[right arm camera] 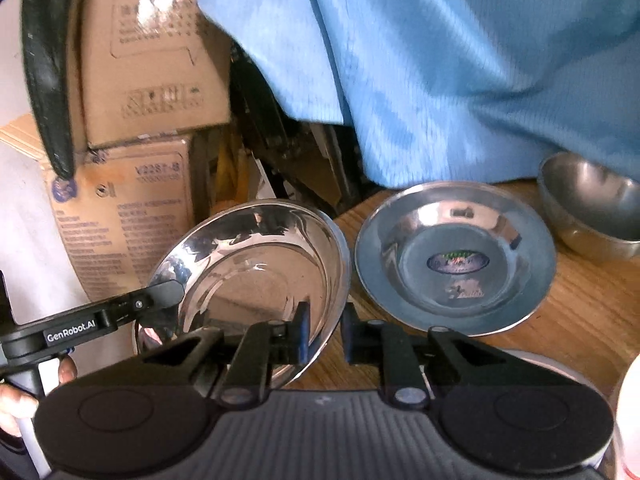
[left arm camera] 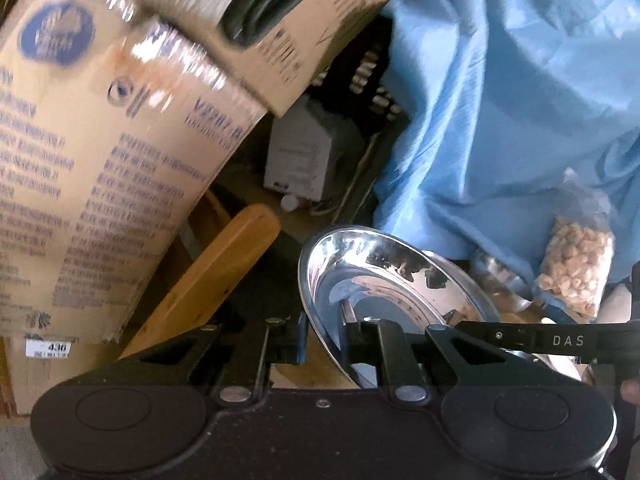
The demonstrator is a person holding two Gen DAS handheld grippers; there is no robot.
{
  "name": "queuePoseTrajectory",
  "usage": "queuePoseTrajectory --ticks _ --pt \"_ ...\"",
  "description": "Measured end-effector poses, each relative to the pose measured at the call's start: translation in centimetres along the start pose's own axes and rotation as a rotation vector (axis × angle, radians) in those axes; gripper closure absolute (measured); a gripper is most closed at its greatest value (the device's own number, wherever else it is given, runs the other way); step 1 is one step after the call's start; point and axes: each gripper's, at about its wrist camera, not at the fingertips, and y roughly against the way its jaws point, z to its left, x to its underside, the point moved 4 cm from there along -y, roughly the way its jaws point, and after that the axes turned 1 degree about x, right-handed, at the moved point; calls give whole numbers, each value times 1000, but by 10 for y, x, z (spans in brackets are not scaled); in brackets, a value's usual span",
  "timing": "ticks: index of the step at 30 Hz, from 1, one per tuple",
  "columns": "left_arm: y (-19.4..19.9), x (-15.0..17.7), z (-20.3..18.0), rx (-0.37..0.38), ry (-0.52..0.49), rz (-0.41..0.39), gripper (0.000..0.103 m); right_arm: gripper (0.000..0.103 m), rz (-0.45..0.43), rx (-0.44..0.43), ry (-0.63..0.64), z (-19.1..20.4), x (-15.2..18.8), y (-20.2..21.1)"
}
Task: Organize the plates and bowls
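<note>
A shiny steel plate (right arm camera: 260, 264) is held tilted off the table's left edge, gripped from both sides. My right gripper (right arm camera: 325, 336) is shut on its near rim. My left gripper (left arm camera: 325, 340) is shut on the same plate (left arm camera: 384, 280) at its opposite rim; its finger shows in the right wrist view (right arm camera: 156, 292). A second steel plate with a sticker (right arm camera: 456, 260) lies flat on the wooden table (right arm camera: 580, 312). A steel bowl (right arm camera: 592, 208) stands at the far right.
Cardboard boxes (right arm camera: 132, 80) are stacked to the left. A blue cloth (right arm camera: 460, 60) hangs behind the table. A bag of snacks (left arm camera: 576, 268) lies near the bowl. A wooden chair part (left arm camera: 212, 272) stands left of the table.
</note>
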Motion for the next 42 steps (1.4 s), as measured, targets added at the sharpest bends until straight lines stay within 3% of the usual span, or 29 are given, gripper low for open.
queuePoseTrajectory --ticks 6,16,29,42 --pt "8 4 -34 77 -41 -32 87 85 -44 53 0 -10 10 41" --pt "-3 32 -99 184 -129 45 87 85 -80 190 -65 -41 44 109" --pt "-16 62 -141 169 -268 130 84 85 -68 192 -176 -81 86 125" --pt "-24 73 -150 73 -342 136 78 83 -55 199 -120 -80 94 122"
